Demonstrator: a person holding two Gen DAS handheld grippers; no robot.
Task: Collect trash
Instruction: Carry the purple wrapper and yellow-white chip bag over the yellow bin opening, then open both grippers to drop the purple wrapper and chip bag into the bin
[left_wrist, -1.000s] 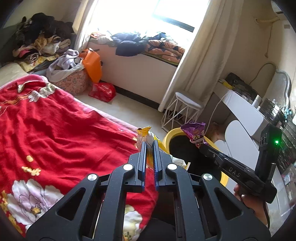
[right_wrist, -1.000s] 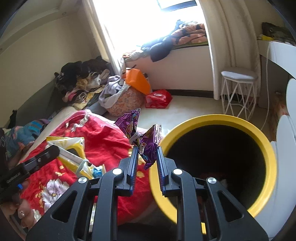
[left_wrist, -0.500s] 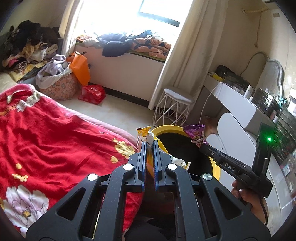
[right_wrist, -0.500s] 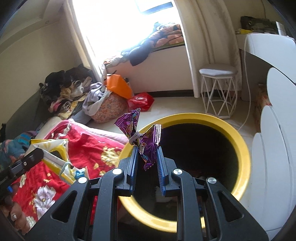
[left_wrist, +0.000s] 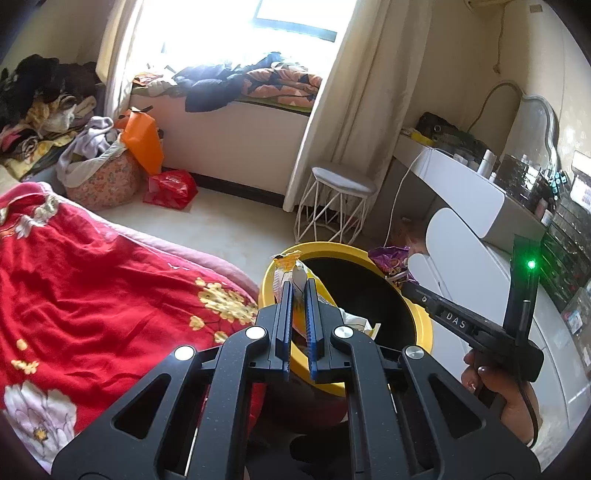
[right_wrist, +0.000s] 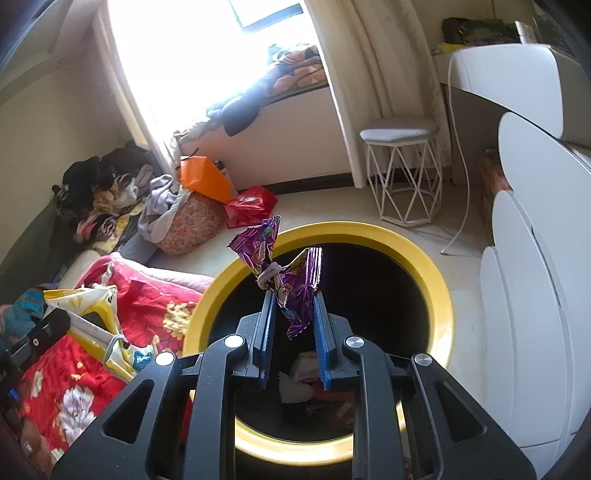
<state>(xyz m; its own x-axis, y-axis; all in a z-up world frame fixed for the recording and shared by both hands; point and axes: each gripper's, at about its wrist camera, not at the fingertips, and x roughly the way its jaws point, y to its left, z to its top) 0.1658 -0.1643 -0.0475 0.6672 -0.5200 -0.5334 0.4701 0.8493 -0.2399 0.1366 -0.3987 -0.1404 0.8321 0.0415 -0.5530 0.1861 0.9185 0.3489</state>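
Observation:
My left gripper (left_wrist: 299, 291) is shut on a yellow snack wrapper (left_wrist: 288, 269) and holds it at the near-left rim of the yellow trash bin (left_wrist: 424, 325). The wrapper also shows in the right wrist view (right_wrist: 96, 317). My right gripper (right_wrist: 293, 299) holds a crumpled purple wrapper (right_wrist: 284, 273) right above the black mouth of the bin (right_wrist: 443, 295). Its jaws stand a little apart with the wrapper still between them. The purple wrapper shows in the left wrist view (left_wrist: 391, 258) at the tip of the right gripper (left_wrist: 402, 280). Some trash (right_wrist: 299, 384) lies inside the bin.
A bed with a red flowered blanket (left_wrist: 92, 288) lies left of the bin. A white wire stool (left_wrist: 340, 206) stands behind it. A white dresser (left_wrist: 480, 236) is to the right. A floral laundry bag (left_wrist: 107, 177) and a red bag (left_wrist: 170, 188) sit on the floor.
Both grippers have moved right, from over the bed toward the bin. The purple wrapper now hangs over the bin's mouth, and the right jaws have widened slightly.

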